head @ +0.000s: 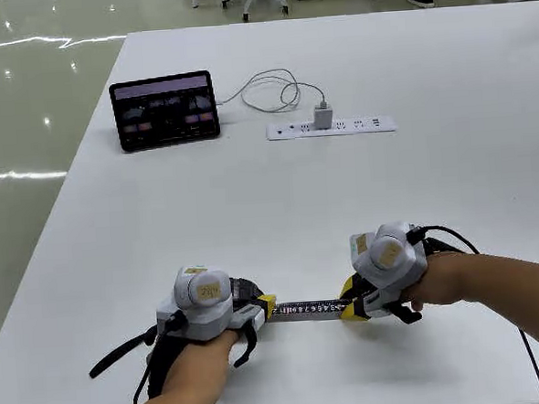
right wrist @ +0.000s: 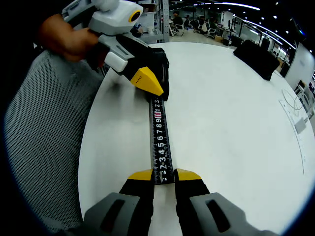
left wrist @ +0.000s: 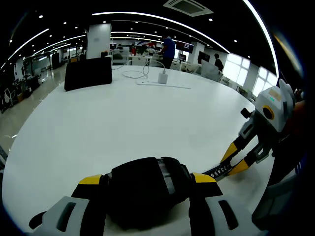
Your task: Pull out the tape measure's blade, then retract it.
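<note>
Near the front edge of the white surface [head: 343, 207], the left claw [left wrist: 147, 179] clenches the black tape measure [left wrist: 147, 199]. The right claw [right wrist: 165, 176] pinches the end of its blade [right wrist: 157, 132], which lies stretched flat between the two.

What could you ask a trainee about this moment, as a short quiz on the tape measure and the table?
1. True or false: the left claw is shut on the black tape measure case.
2. What does the right claw pinch? A: the end of the blade. B: the case. C: nothing.
3. Fill in: at the far side of the table, the white charger is plugged into the ___.

Key: 1 true; 2 A; 3 power strip.
</note>
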